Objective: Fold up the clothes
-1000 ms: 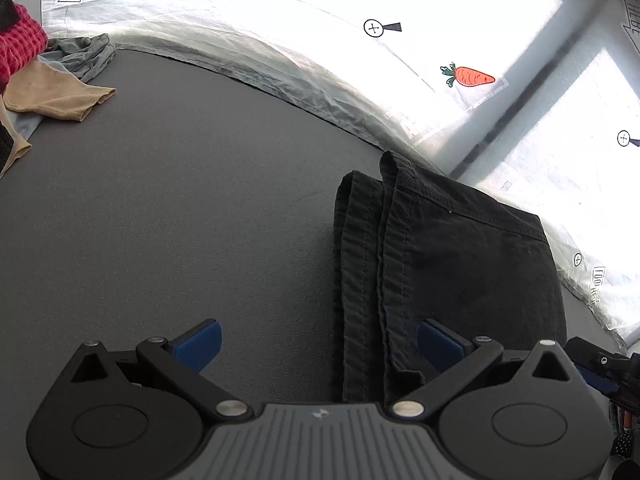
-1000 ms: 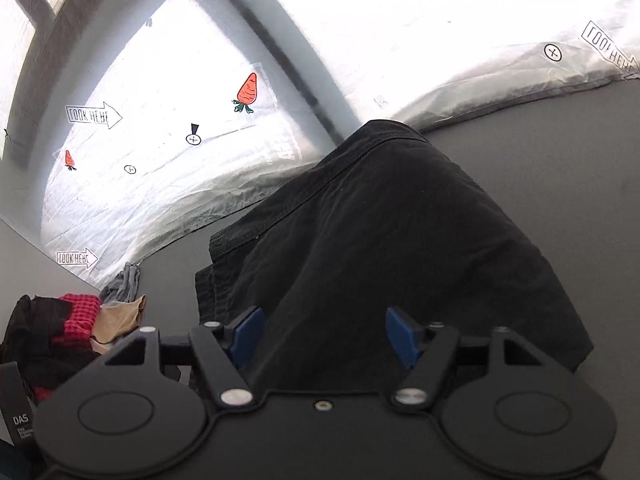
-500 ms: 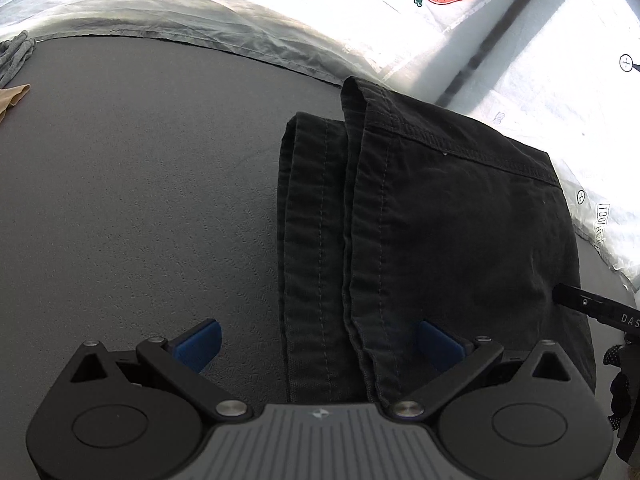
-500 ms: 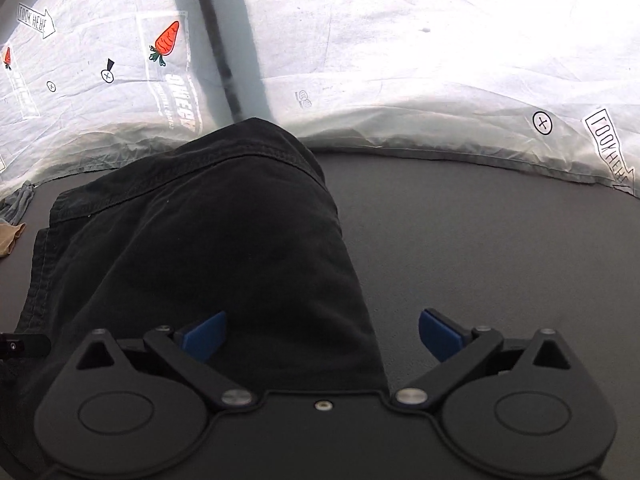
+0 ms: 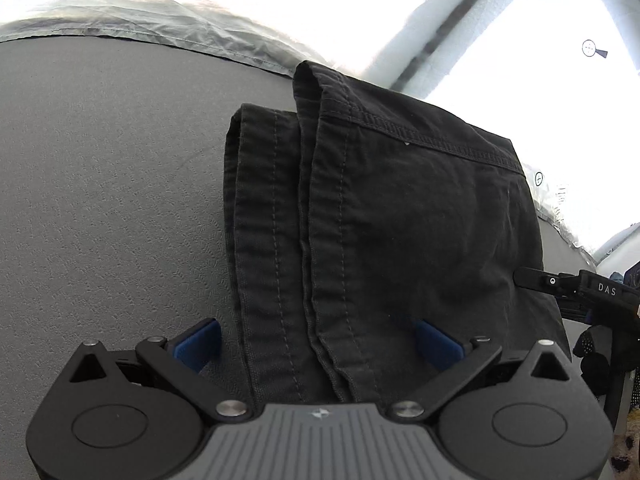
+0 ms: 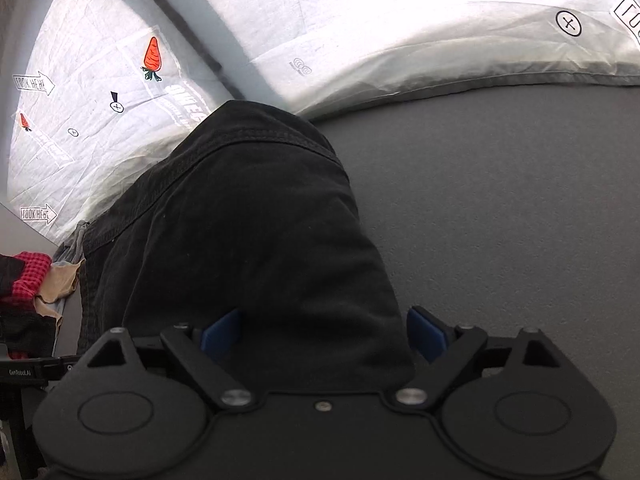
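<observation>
Jaws of the left gripper (image 5: 318,344) spread wide, gripping nothing, blue pads on either side of the stitched left edge of the folded black garment (image 5: 400,216). Left pad over bare grey counter (image 5: 104,184), right pad over the black cloth. Jaws of the right gripper (image 6: 322,334) likewise parted wide and closed on nothing, straddling the near right edge of the same black garment (image 6: 248,240); left pad over the cloth, right pad just beyond its edge, above the counter (image 6: 500,200). Could not tell whether any pad actually touched the fabric.

Garment lay folded flat on the counter, layered edges stacked along its left side, hemmed far end reaching the crinkled white plastic sheet (image 6: 360,40) at the back of the counter. Sheet printed with an orange carrot (image 6: 152,58), crossed-circle marks and "look here" arrows.

Seen in the left wrist view: right gripper's black body (image 5: 580,292) at the garment's right border. Seen in the right wrist view: pile of other clothes (image 6: 36,280), red, tan and grey, heaped at the far left, just beyond the garment's left edge.
</observation>
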`<action>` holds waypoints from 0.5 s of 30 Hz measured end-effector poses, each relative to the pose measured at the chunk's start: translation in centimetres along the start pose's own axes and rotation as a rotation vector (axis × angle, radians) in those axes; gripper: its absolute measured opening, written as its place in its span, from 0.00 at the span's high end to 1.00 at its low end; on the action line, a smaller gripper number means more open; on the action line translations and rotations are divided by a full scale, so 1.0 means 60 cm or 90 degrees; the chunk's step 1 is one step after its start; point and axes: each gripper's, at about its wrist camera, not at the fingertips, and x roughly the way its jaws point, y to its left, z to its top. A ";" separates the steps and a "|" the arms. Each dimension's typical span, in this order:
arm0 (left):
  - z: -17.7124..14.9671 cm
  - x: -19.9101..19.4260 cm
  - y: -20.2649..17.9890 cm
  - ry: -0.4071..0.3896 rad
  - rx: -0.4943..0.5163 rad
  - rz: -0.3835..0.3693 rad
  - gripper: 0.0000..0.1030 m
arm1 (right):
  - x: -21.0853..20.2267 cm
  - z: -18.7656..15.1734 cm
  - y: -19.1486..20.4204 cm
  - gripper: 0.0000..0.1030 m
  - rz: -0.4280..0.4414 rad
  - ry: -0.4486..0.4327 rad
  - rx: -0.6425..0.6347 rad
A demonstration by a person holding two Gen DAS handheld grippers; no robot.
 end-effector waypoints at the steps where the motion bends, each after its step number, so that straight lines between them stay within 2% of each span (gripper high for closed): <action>1: -0.003 0.001 -0.001 -0.003 0.003 -0.012 0.01 | -0.002 -0.002 -0.005 0.32 0.012 -0.006 0.028; 2: -0.005 0.001 0.001 -0.002 -0.007 -0.050 0.06 | -0.005 -0.006 -0.007 0.35 0.017 -0.015 0.043; 3: -0.008 0.003 0.005 0.002 -0.030 -0.091 0.20 | -0.007 -0.011 -0.004 0.37 0.019 -0.024 0.044; 4: -0.011 0.002 0.006 -0.005 -0.055 -0.087 0.24 | -0.011 -0.015 0.000 0.42 0.019 -0.033 0.047; 5: -0.017 -0.004 0.005 -0.025 -0.072 -0.066 0.36 | -0.016 -0.018 0.005 0.48 0.019 -0.042 0.050; 9: -0.036 -0.039 0.000 -0.075 -0.099 -0.070 0.67 | -0.043 -0.030 0.035 0.65 0.006 -0.082 0.054; 11: -0.044 -0.056 -0.012 -0.088 -0.095 -0.066 0.72 | -0.064 -0.038 0.057 0.73 0.003 -0.103 0.060; 15: -0.065 -0.089 -0.049 -0.097 -0.055 -0.063 0.74 | -0.113 -0.059 0.095 0.76 -0.018 -0.130 0.052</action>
